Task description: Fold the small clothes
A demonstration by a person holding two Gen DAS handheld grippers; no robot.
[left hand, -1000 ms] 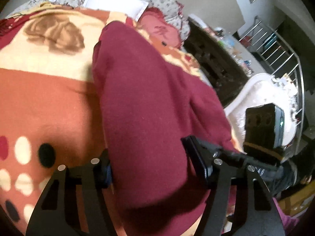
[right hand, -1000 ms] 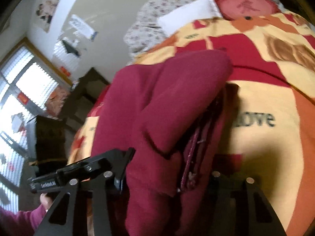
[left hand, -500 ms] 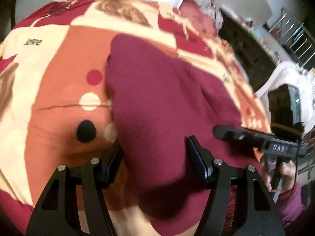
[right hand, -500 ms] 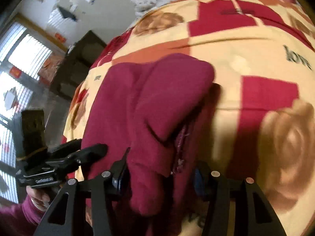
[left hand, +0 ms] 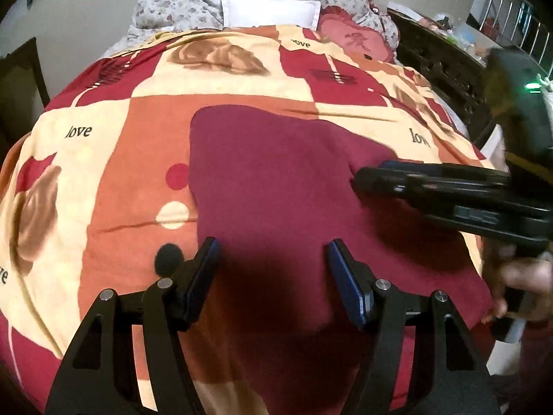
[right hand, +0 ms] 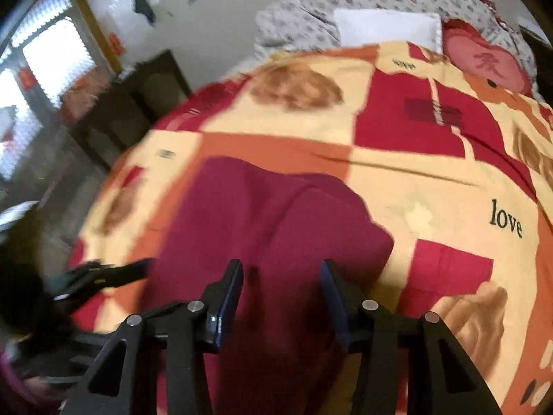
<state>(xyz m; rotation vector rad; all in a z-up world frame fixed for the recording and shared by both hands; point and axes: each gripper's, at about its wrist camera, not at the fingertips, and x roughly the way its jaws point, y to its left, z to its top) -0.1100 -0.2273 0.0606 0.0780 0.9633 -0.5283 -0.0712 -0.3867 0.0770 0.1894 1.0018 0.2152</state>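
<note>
A dark red garment (left hand: pixel 276 173) lies flat on the patterned blanket (left hand: pixel 138 173) of a bed; in the right wrist view the garment (right hand: pixel 276 214) shows a fold ridge down its middle. My left gripper (left hand: pixel 273 263) hovers over its near edge, open, with both blue pads bare and the cloth below them. My right gripper (right hand: pixel 281 287) is over the garment's right side with its jaws closing. Cloth lies beneath and between them, and the pads are not pressing on it. From the left wrist view the right gripper (left hand: pixel 366 176) reaches in sideways, its tip at the cloth.
A white pillow (left hand: pixel 269 10) and a red heart cushion (left hand: pixel 352 38) lie at the head of the bed. Dark furniture (left hand: pixel 442 62) stands to the right, and a dark cabinet (right hand: pixel 131 103) by a bright window (right hand: pixel 41 69). A person's hand (left hand: pixel 518 276) holds the right gripper.
The garment hung bunched between both pairs of fingers; it now lies spread flat on the blanket. Both grippers swung across the bed, and the right jaws stand narrower.
</note>
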